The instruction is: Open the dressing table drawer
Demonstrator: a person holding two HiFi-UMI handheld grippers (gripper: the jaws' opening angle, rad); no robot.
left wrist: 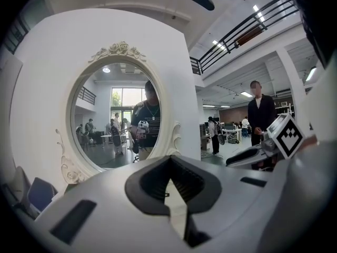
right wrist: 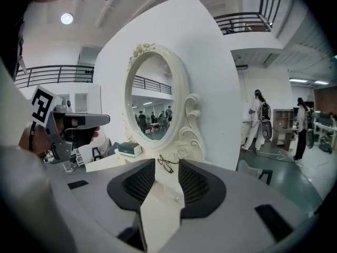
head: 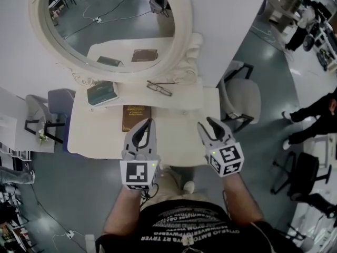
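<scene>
The white dressing table stands under me, with an oval mirror at its back. From the head view its drawer front lies hidden below the front edge. My left gripper hovers over the front of the tabletop beside a brown book, and its jaws meet at the tips with nothing in them. My right gripper hangs over the table's right front part. It is open, with bare tabletop showing through the gap. The two grippers sit side by side, apart from each other.
A pair of glasses and a green book lie on the raised shelf under the mirror. A grey chair stands right of the table and a blue-grey chair left of it. People stand far right.
</scene>
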